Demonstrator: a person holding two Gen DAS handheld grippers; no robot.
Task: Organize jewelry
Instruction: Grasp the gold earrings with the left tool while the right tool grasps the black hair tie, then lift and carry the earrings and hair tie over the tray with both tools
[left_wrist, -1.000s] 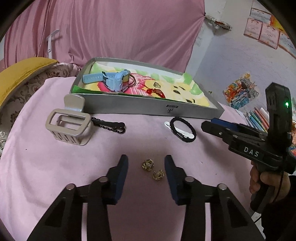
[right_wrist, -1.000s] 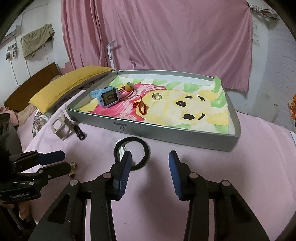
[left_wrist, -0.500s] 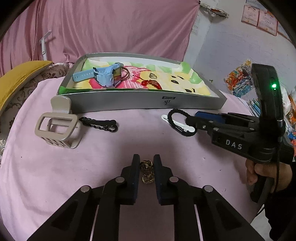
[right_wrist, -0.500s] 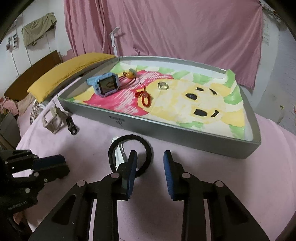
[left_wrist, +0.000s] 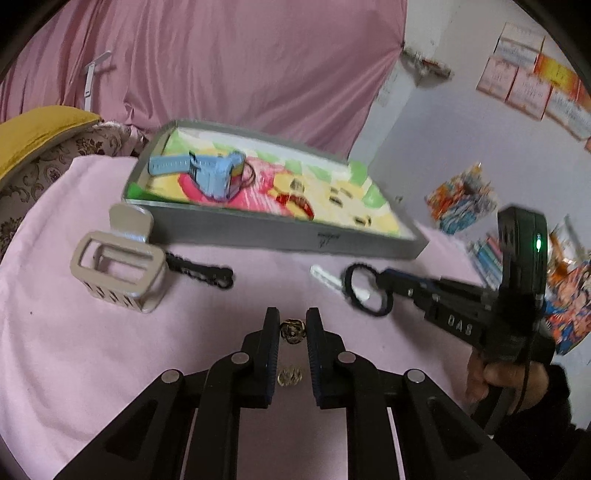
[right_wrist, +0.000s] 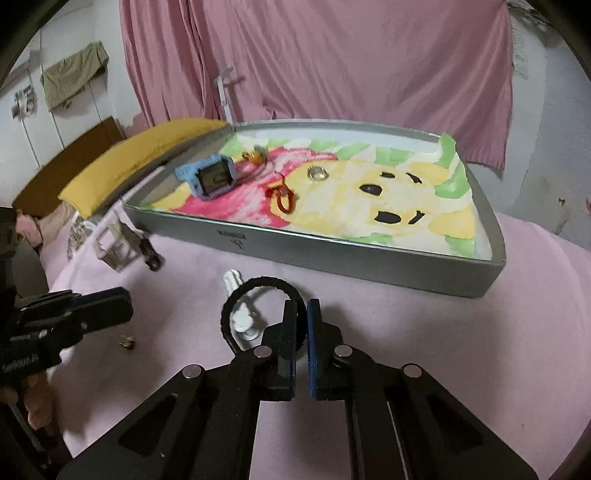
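My left gripper (left_wrist: 291, 328) is shut on a small bronze earring (left_wrist: 292, 329) and holds it just above the pink cloth. A second earring (left_wrist: 290, 376) lies below between the fingers. My right gripper (right_wrist: 302, 314) is shut on the black hair tie (right_wrist: 255, 291), which hangs lifted off the cloth; the gripper also shows in the left wrist view (left_wrist: 384, 280). The grey tray (right_wrist: 369, 258) with a cartoon liner holds a blue watch (right_wrist: 208, 177), a red cord (right_wrist: 282, 195) and a ring (right_wrist: 317, 172).
A white clip (right_wrist: 240, 314) lies under the hair tie. A beige claw clip (left_wrist: 118, 266) and a black chain piece (left_wrist: 201, 273) lie left of the tray's front wall. A yellow cushion (right_wrist: 140, 155) sits at the far left. Pens and papers (left_wrist: 487, 254) are at the right.
My right gripper has closed on the black hair tie and lifted it. My left gripper, shut on one earring, has risen; the second earring stays on the cloth.
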